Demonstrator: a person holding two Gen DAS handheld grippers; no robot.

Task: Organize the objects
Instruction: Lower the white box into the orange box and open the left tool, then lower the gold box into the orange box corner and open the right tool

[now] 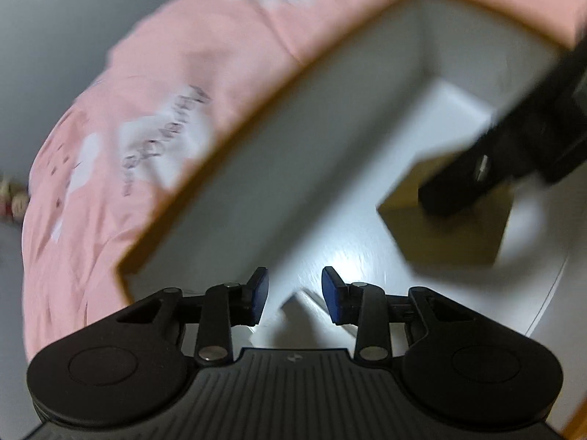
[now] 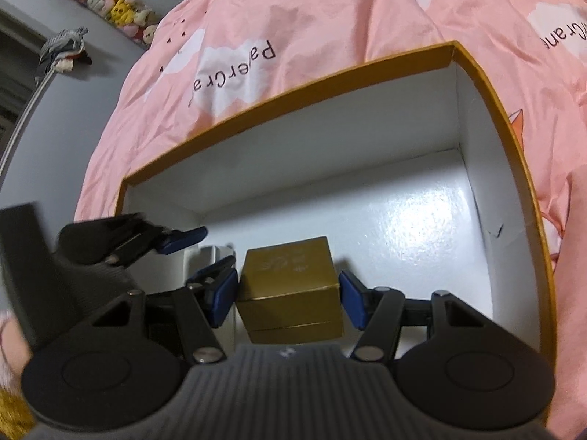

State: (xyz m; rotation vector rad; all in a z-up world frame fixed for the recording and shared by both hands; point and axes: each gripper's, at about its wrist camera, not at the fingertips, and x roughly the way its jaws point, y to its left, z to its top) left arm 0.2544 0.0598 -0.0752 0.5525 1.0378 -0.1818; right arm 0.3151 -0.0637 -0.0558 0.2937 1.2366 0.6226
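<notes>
Pink printed bedding (image 2: 293, 11) lay under a large open box (image 2: 491, 84), gold rim, white inside. Small gold box (image 2: 290, 286) sat on the big box's floor, between the right gripper (image 2: 288, 302) pads, jaws wide, narrow gaps both sides (no contact seen). Left gripper (image 1: 295, 295) hovered part-open and empty over the floor just beside it. Step judged: placing or releasing the gold box. Next move calls for a clean withdrawal without nudging it.

Your left wrist view smeared by motion blur; right view sharper. Glare patch on white box floor (image 2: 414, 220). Dim room, fisheye bending edges, dark corners.
</notes>
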